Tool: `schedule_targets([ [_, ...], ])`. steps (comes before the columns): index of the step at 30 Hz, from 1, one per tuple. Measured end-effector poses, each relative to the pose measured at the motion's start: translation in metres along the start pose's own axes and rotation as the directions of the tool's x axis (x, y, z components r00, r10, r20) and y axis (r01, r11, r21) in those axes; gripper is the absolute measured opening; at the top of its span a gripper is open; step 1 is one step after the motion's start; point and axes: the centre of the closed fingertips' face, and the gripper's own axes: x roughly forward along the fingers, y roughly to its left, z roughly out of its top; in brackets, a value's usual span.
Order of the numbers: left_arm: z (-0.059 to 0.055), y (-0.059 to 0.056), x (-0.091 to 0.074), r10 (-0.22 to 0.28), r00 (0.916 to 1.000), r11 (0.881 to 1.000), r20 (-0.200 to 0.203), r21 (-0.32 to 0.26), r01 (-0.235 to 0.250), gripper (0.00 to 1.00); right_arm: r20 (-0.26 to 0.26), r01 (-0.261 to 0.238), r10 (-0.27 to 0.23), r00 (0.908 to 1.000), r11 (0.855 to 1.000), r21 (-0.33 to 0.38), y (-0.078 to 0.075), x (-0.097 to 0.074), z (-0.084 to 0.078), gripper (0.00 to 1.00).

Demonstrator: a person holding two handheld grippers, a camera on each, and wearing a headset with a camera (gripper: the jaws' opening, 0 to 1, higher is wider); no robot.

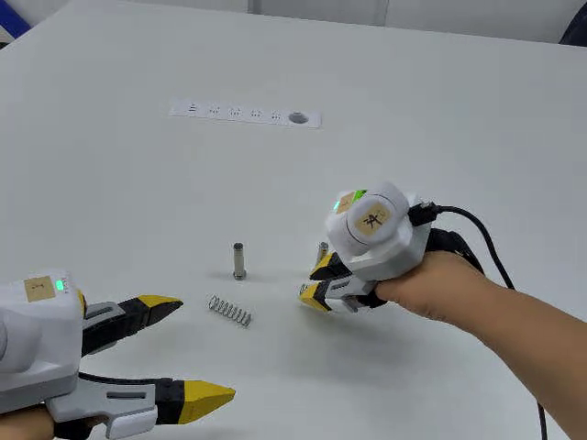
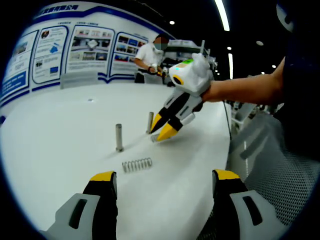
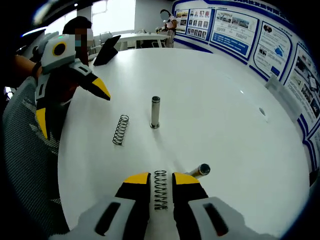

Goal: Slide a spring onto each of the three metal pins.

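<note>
1. Spring (image 3: 160, 190): pinched lengthwise by the right gripper (image 3: 160, 179), jaws closed onto it, low over the white table (image 3: 215, 100), likely for lifting onto a pin.
2. Nearest metal pin (image 3: 200, 171): stands bare, just beside those jaws.
3. Second pin (image 3: 155, 112): upright, bare; second spring (image 3: 120, 130) lies loose nearby.
4. Left gripper (image 2: 165, 175): hangs spread wide, grasping nothing, seemingly waiting.

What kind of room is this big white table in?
Probably a showroom or demo lab, not a home. Blue-and-white display boards line the wall, strip lights run along the dark ceiling, and the big white table holds a metal pin and a spring.
</note>
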Motion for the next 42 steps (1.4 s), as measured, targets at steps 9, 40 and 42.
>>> schedule_targets([
  [9,0.001,0.001,0.0,0.004,1.0,1.0,0.005,-0.003,-0.004,0.79,-0.055,-0.023,0.023,0.9982,1.0,-0.006,0.001,0.008,-0.005,0.15],
  [40,0.013,-0.012,0.001,-0.045,0.999,0.998,-0.007,0.047,0.046,0.74,0.123,0.025,-0.036,0.9918,0.996,0.091,0.007,-0.05,0.008,0.12],
  [42,0.013,-0.013,0.001,-0.051,0.9986,0.997,-0.01,0.05,0.052,0.74,0.139,0.029,-0.043,0.9893,0.995,0.098,0.008,-0.056,0.01,0.12],
])
